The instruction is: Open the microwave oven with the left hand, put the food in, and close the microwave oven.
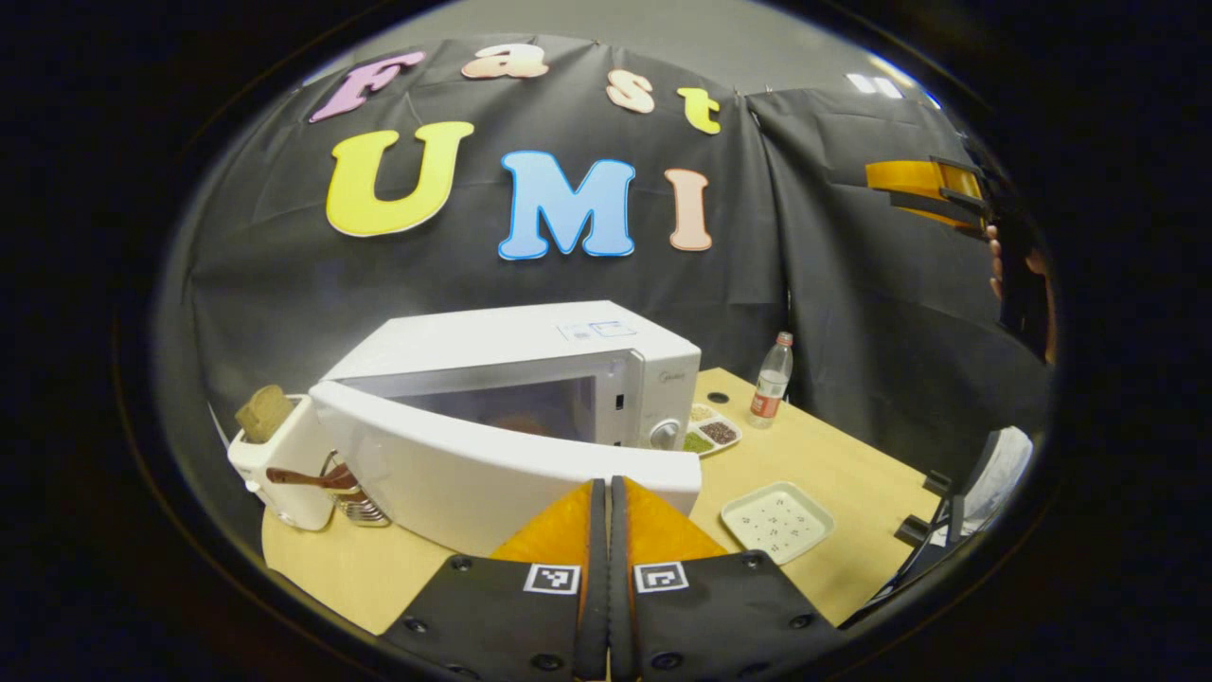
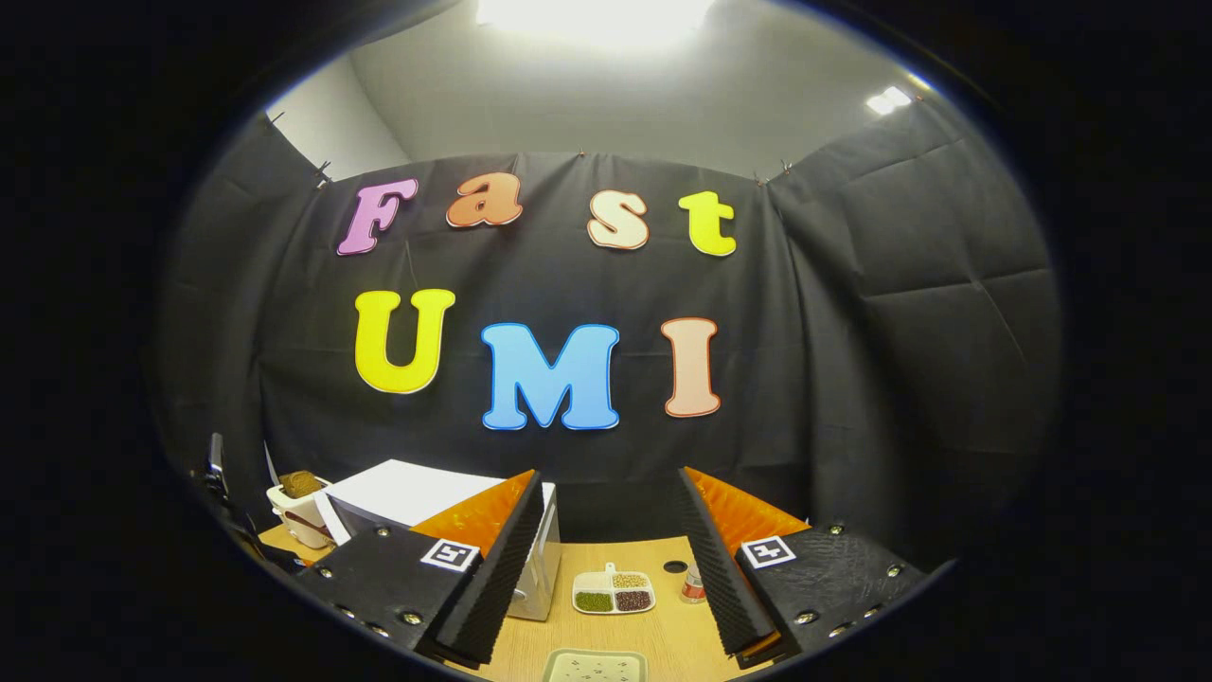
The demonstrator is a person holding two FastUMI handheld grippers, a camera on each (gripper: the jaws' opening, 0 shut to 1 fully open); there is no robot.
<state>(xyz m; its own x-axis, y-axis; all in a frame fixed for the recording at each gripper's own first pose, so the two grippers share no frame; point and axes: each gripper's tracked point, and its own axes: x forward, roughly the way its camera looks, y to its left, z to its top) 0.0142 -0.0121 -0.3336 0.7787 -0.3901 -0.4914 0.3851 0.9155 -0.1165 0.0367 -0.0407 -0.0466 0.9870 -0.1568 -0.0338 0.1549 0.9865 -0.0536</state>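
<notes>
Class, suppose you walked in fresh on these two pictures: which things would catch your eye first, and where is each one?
First the white microwave at the table's left, its door swung partly open. Just in front of the door, the left tool is shut on nothing. In the right gripper view the right tool stands open above a divided dish of grains, with a white tray nearer the camera.

Your left gripper (image 1: 609, 516): fingers pressed together, no gap between them, nothing held, pointing forward and slightly down, low in left gripper view. Your right gripper (image 2: 611, 530): fingers spread wide apart, nothing between them, aimed level and forward, low in right gripper view. In left gripper view your right gripper (image 1: 933, 189) appears far right and high, raised well above your left one, your hand (image 1: 1018, 275) wrapped behind it.
</notes>
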